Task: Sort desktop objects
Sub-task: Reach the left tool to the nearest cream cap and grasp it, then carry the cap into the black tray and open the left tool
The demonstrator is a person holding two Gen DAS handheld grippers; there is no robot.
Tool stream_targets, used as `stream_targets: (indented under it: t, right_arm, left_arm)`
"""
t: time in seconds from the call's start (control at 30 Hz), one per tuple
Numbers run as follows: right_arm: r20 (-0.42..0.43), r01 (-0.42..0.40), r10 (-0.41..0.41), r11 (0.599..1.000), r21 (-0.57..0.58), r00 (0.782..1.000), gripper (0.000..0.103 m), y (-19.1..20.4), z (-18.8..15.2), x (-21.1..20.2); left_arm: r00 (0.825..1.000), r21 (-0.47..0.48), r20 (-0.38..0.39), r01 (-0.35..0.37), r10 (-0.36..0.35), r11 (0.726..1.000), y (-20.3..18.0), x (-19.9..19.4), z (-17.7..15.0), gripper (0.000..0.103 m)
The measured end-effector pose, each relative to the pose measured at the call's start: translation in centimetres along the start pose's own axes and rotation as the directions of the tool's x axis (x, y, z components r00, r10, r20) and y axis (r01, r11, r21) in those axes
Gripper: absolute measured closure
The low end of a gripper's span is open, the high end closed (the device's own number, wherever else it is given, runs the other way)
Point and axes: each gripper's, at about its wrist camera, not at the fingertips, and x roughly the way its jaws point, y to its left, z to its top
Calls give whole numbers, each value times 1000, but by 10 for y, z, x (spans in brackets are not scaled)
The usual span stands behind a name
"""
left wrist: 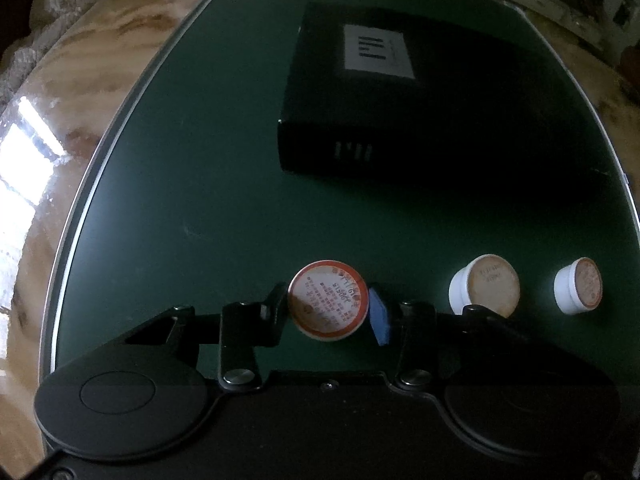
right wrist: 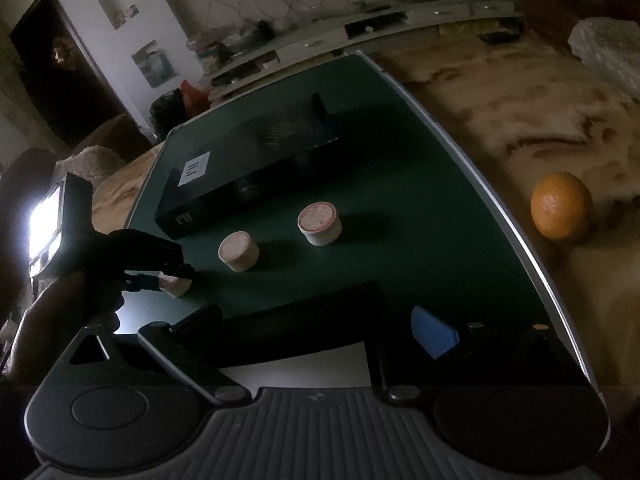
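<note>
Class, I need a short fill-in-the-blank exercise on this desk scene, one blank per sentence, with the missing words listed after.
1. The left tool has a small round cup between its fingers, out of ____ such cups on the green mat.
2. The black box carries a ____ label on top.
3. The orange lies ____ the green mat, on the wooden table.
4. The right tool holds ____.

Missing words: three; white; off; nothing
</note>
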Motion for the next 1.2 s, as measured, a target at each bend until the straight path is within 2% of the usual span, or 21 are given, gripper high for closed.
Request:
stream_targets:
  t: [0.2,0.33,0.53,0.6,0.87,1.2]
  right_arm:
    - [3,4,-4,1000,-2,1000,0,-1,1,0]
    - [8,16,-16,1000,0,1000,0,-2,4,0]
    - [-2,35,-35,999,4,999,0,-3,6,-3]
    - [-17,34,-34,999,13,999,0,-4,5,-4]
    - [-27,21,-20,999,33,999,0,-5,0,-11]
    - [-13,38,-37,999,17,999,0,-4,2,-8]
  left_arm:
    - [1000,-12,-10,4,-4,1000,3,-15,-1,62]
    - [1000,15,29,9,-9,1000,2,-48,-8,62]
    - [998,52,46,37,-40,998,-2,-102,-42,62]
    - [998,59,21,50,-52,997,-3,-111,-62,62]
    - [996,89,-74,46,-40,995,-6,-101,-118,62]
    - [994,107,-110,-3,15,994,-2,-76,-136,62]
